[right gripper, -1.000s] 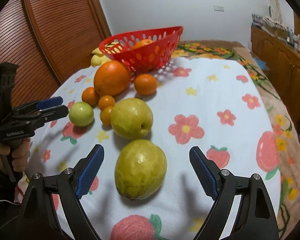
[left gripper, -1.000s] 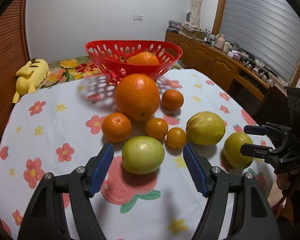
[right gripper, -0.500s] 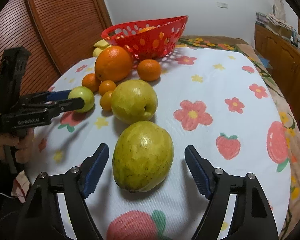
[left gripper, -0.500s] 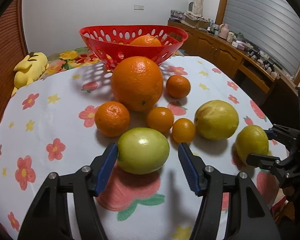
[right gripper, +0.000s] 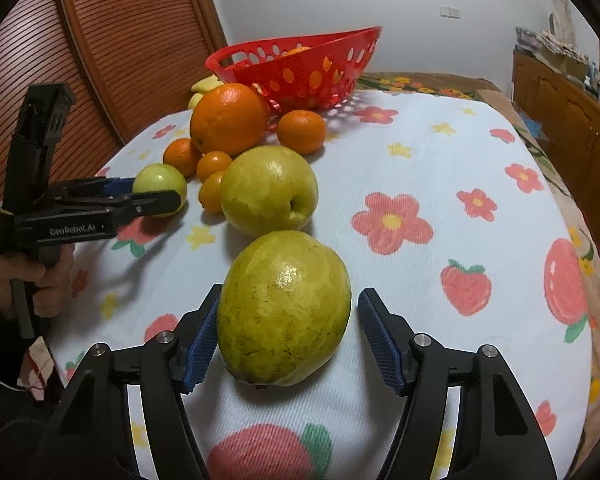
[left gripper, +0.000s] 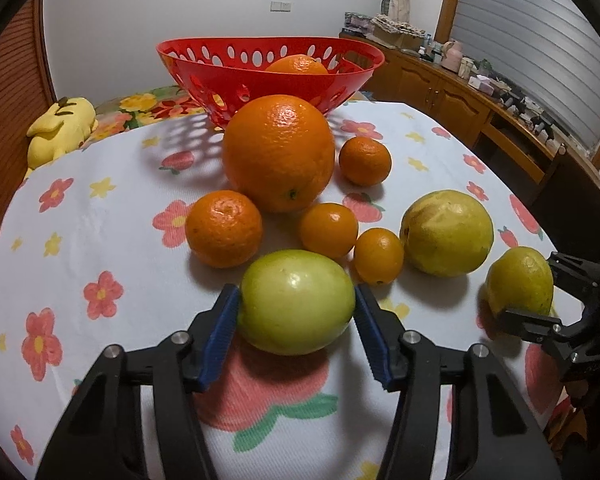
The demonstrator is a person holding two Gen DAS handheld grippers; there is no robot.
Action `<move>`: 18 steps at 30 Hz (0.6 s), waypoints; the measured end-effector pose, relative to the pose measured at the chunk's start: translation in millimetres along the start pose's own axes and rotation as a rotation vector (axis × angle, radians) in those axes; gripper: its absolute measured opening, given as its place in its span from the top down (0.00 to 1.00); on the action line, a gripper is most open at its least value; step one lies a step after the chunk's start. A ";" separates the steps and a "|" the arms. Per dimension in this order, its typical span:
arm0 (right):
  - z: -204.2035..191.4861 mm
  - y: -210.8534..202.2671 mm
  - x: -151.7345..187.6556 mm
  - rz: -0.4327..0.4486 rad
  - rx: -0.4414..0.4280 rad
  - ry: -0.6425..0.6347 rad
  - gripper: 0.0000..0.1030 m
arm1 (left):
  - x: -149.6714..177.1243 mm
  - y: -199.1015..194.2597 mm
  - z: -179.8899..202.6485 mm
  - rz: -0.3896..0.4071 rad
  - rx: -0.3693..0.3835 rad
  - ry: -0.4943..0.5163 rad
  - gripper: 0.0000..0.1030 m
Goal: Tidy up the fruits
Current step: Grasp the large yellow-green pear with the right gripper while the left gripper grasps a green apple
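A green apple (left gripper: pixel 296 300) lies on the flowered tablecloth (left gripper: pixel 100 240). My left gripper (left gripper: pixel 296 296) is closing around it, and both blue pads touch its sides. A yellow-green pear (right gripper: pixel 284 308) sits between the jaws of my right gripper (right gripper: pixel 291 294), which is also closing. Its left pad is against the skin, while a small gap shows at the right pad. Behind them lie a second pear (left gripper: pixel 446 232), a big orange (left gripper: pixel 278 152) and several small mandarins. The red basket (left gripper: pixel 260 76) at the back holds one orange (left gripper: pixel 298 65).
A yellow plush toy (left gripper: pixel 60 128) lies at the far left table edge. Wooden cabinets (left gripper: pixel 460 96) with clutter run along the right wall. A slatted wooden door (right gripper: pixel 100 60) stands to the left. A person's hand (right gripper: pixel 48 280) grips the left tool's handle.
Both grippers narrowed around their fruits. The left one moved forward and down until the green apple sat between its pads. The right one edged closer to the pear.
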State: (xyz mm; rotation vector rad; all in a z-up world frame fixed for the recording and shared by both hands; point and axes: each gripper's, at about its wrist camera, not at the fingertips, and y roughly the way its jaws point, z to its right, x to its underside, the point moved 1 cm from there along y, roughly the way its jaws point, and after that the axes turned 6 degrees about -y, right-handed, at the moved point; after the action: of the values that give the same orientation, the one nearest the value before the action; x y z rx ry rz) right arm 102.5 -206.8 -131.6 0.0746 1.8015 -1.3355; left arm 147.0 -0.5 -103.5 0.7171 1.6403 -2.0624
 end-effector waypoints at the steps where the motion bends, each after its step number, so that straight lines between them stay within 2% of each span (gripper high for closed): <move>1: -1.0 -0.2 0.4 0.003 0.006 -0.005 0.33 | 0.3 -0.1 0.4 0.003 -0.003 0.002 0.45; 4: -3.7 -0.3 1.2 0.005 0.027 -0.018 0.34 | 2.4 -3.3 -0.2 0.007 0.016 -0.013 0.45; 8: -7.2 -2.7 0.7 0.009 0.033 -0.039 0.42 | 3.8 -12.5 0.3 0.031 0.025 -0.025 0.45; 18: -14.1 -4.2 -0.6 0.006 0.074 -0.094 0.42 | 2.3 -36.7 2.7 0.090 0.036 -0.021 0.45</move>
State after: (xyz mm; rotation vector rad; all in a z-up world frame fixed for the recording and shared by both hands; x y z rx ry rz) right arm 92.3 -197.0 -127.4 0.0558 1.6723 -1.3791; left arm 122.6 5.1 -76.4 0.7641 1.5350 -2.0337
